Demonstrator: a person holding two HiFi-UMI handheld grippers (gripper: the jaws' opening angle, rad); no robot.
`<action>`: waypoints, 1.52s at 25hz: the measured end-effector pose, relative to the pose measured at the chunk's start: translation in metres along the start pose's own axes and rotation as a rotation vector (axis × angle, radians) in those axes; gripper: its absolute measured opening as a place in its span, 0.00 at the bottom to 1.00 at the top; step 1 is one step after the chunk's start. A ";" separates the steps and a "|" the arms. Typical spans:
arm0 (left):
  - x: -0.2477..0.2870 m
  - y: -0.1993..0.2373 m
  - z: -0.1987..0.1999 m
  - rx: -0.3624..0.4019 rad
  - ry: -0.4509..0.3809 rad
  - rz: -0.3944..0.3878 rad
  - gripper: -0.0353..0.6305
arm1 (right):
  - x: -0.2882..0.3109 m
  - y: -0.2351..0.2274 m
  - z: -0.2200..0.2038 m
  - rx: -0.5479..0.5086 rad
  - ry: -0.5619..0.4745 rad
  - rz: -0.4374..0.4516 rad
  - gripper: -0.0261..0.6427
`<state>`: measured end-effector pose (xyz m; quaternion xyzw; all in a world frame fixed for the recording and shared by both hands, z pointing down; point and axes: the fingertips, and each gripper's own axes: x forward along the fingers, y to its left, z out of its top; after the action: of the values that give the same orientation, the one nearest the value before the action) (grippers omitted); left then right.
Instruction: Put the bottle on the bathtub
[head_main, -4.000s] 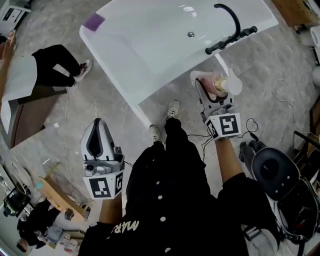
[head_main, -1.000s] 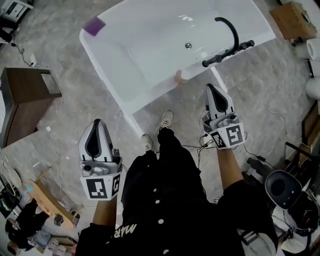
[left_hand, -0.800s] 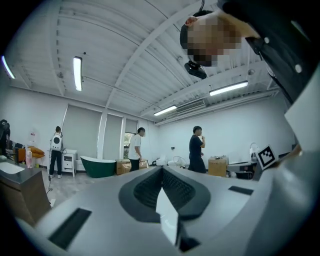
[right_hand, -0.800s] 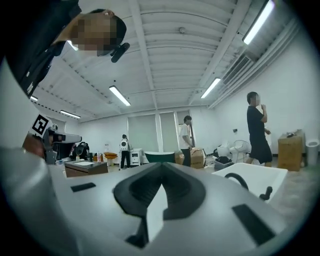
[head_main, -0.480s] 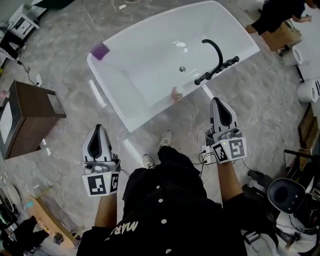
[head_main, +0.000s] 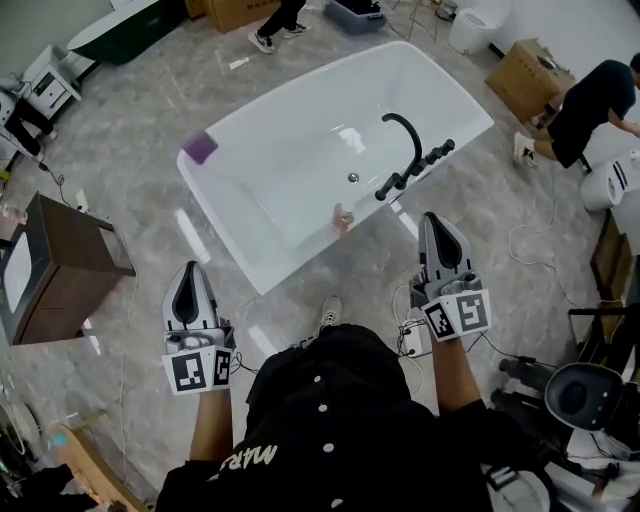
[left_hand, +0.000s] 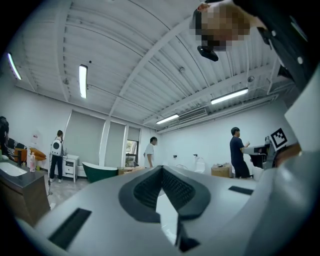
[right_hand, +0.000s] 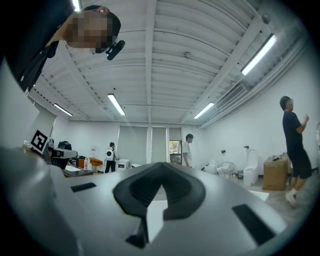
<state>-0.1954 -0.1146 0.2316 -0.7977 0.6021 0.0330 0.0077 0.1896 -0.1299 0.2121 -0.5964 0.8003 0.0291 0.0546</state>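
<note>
The small pinkish bottle (head_main: 342, 217) stands on the near rim of the white bathtub (head_main: 290, 150), just left of the black faucet (head_main: 405, 150). My right gripper (head_main: 437, 218) hovers over the floor to the right of the bottle and nearer to me, apart from it, shut with nothing in it. My left gripper (head_main: 188, 268) is low on the left over the floor, well short of the tub, also shut and empty. In both gripper views the jaws (left_hand: 161, 167) (right_hand: 161, 164) meet at the tip and point across the room at ceiling height; neither shows the bottle.
A purple item (head_main: 199, 147) lies on the tub's far left rim. A brown cabinet (head_main: 60, 265) stands at the left. At the right are a person (head_main: 585, 100), a cardboard box (head_main: 530, 75), floor cables (head_main: 530, 240) and dark equipment (head_main: 575, 395).
Four seconds ago my right gripper held the bottle by the tub. The bottle now stands on the rim, that gripper is empty, and both grippers have drawn back from the tub.
</note>
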 end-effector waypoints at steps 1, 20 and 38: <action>0.000 0.002 0.001 -0.002 -0.002 0.001 0.07 | -0.002 0.001 0.003 0.000 -0.008 -0.002 0.05; -0.017 0.024 -0.003 0.024 -0.001 0.044 0.07 | -0.034 -0.014 -0.003 -0.047 0.019 -0.079 0.05; -0.011 0.017 0.000 0.016 -0.003 0.016 0.07 | -0.019 0.003 -0.017 -0.070 0.082 -0.016 0.05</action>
<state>-0.2147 -0.1083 0.2329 -0.7926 0.6088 0.0293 0.0147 0.1915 -0.1130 0.2311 -0.6050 0.7956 0.0321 0.0011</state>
